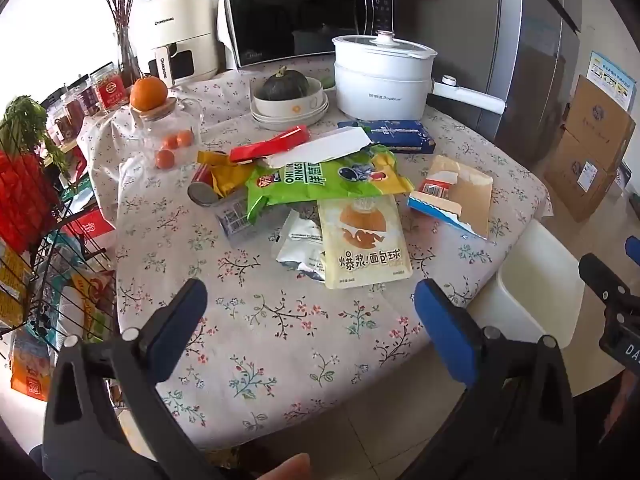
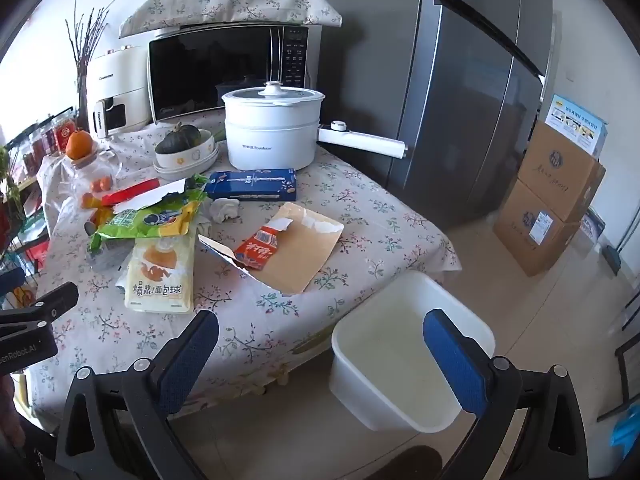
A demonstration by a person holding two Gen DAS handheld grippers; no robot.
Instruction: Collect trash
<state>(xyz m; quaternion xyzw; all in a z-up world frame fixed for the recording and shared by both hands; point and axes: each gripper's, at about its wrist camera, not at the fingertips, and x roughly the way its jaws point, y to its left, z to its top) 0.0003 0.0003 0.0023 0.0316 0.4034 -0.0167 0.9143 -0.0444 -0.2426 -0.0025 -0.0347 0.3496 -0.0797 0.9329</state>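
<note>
can [image 1: 204, 190] half under wrappers; fridge [image 2: 460, 80] cropped

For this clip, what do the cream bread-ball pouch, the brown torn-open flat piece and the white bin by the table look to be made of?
Cream bread-ball pouch: likely plastic film, glossy, with soft wrinkles and sheen.
Brown flat piece: looks like matte paperboard or kraft paper, with a ragged torn white edge.
White bin: probably moulded plastic, smooth and semi-matte, with thin walls and rounded corners.

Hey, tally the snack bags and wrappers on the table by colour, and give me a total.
Green: 1, the onion rings bag
Cream: 1, the bread ball bag
Silver: 1, the crumpled pouch
Yellow: 1, the yellow wrapper
Red: 2, the long wrapper and the torn packet
Total: 6
</note>
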